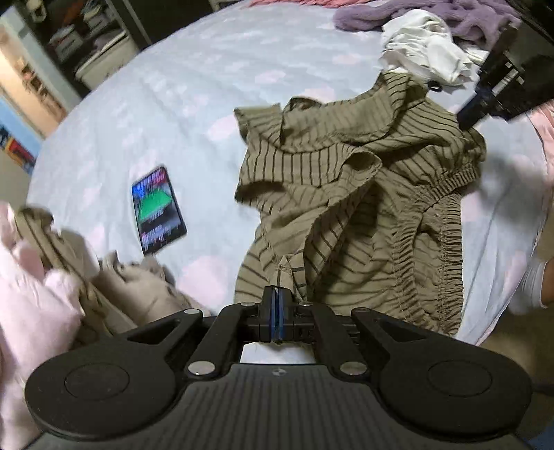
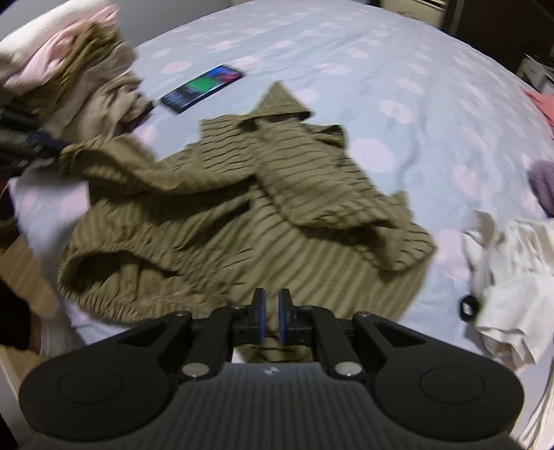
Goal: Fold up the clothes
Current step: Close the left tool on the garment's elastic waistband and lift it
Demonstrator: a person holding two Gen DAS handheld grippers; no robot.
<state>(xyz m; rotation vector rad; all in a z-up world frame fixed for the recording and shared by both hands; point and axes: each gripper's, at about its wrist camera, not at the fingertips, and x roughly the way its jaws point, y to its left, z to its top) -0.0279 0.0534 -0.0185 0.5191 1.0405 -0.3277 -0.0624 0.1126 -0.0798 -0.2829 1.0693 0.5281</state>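
Garment: we see the olive striped shorts [image 1: 346, 207] lying rumpled on the dotted bedsheet [image 1: 207, 86], elastic waistband [image 1: 446, 221] gaping, one leg flopped over the other; nothing about them is folded flat.
Left gripper [image 1: 277, 311]: our jaws are pressed together at the near hem of the shorts; whether fabric is pinched between them we cannot tell, since the pads hide the contact.
Right gripper [image 2: 271, 311]: our jaws stand a narrow gap apart just over the edge of the shorts, gripping nothing that we can see.
Surroundings: a lit phone [image 1: 157, 211] lies on the sheet near the shorts; a white garment [image 1: 426, 48] and a purple knit [image 1: 381, 15] sit beyond; a pile of pink and beige clothes [image 1: 45, 277] sits to our left.
Doing it well: we judge the shorts need spreading flat, so we want both grips on one edge, well apart, pulling evenly.
Risk: a drag toward the phone could sweep it along.
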